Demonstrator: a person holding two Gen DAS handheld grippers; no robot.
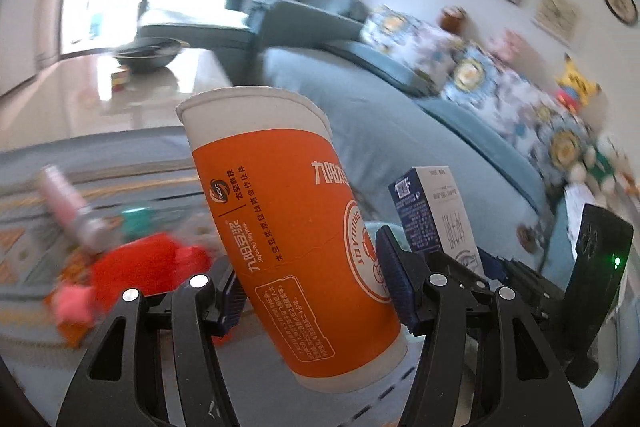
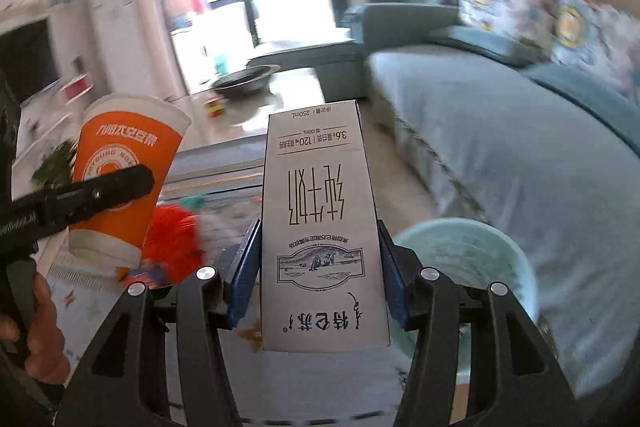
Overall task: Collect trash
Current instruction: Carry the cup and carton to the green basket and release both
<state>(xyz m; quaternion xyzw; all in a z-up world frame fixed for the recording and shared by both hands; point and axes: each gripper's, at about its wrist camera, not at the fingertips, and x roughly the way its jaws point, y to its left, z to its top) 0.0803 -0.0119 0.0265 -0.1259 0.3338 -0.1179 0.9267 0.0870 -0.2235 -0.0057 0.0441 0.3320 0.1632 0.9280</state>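
Two pieces of trash are being carried at once. Orange paper cup: held between the pads of the left gripper, long axis tilted, rim pointing up and away from the tongs. Milk carton: clamped by its narrow sides in the right gripper, long axis running forward along the fingers, print upside down. Both tongs are standing at a middling width, each filled by its load. Pale green bin: lying low and just to the right of the carton, so the right hand is the nearer; the cup is travelling on the far left. Beyond, a grey-blue sofa and a red toy on the rug are blurring.
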